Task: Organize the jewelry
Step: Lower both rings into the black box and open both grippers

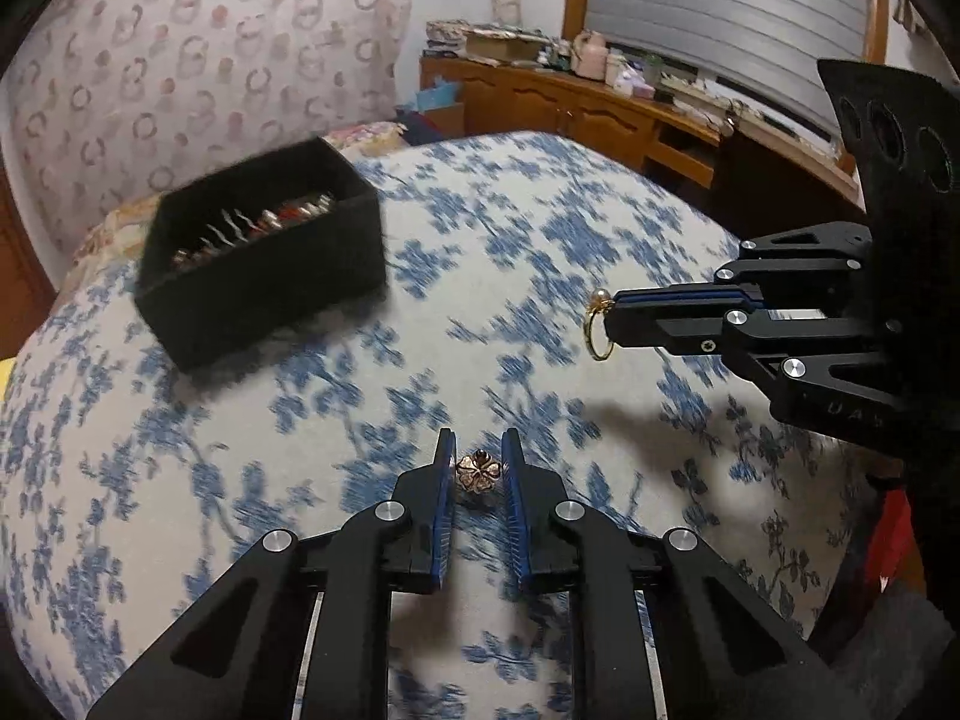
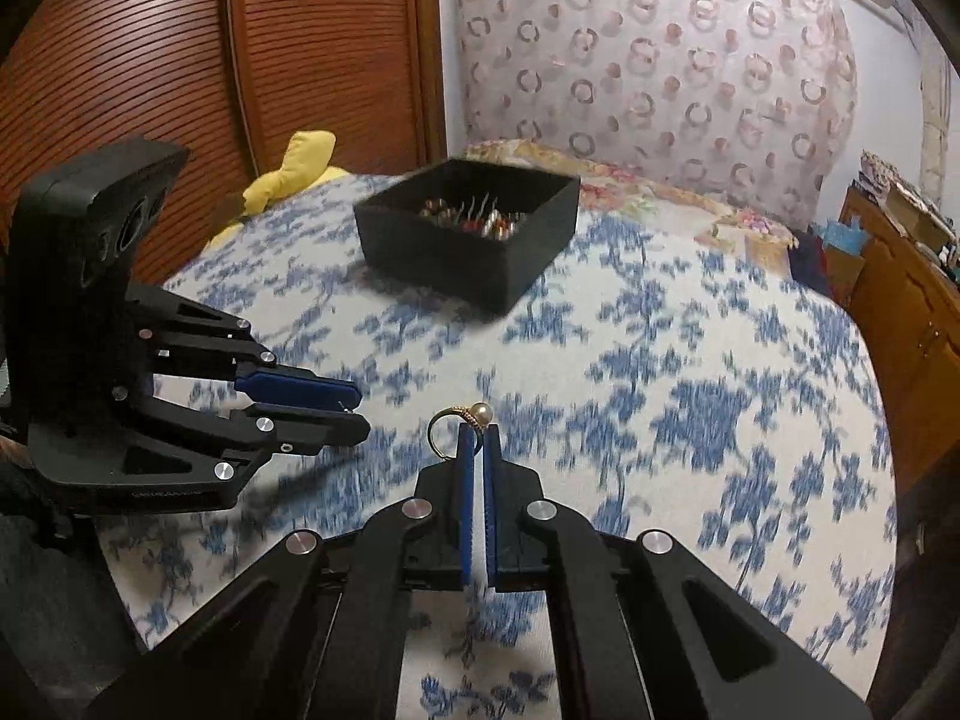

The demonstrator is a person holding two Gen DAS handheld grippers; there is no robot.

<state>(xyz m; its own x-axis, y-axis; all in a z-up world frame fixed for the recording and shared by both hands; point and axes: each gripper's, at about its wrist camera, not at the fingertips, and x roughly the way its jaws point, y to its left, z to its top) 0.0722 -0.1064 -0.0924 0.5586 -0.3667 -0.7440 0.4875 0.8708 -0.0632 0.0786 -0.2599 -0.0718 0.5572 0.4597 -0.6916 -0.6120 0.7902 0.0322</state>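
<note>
A rose-gold flower-shaped ring (image 1: 478, 471) sits between the blue pads of my left gripper (image 1: 478, 441), which is shut on it low over the blue-flowered bed cover (image 1: 570, 228). From the right wrist view that left gripper (image 2: 360, 411) shows at the left, and the flower ring is hidden. My right gripper (image 2: 478, 429) is shut on a thin gold ring with a pearl (image 2: 459, 420) and holds it above the cover. The same right gripper (image 1: 609, 318) and pearl ring (image 1: 600, 330) appear at the right of the left wrist view. A black jewelry box (image 1: 264, 300) (image 2: 456, 264) holding several rings stands farther back.
The bed cover (image 2: 690, 360) spreads between the grippers and the box. A yellow cloth (image 2: 294, 168) lies at the bed's far left by a wooden slatted door (image 2: 150, 48). A cluttered wooden dresser (image 1: 570, 102) stands beyond the bed, and a ring-patterned curtain (image 2: 660, 60) hangs behind the box.
</note>
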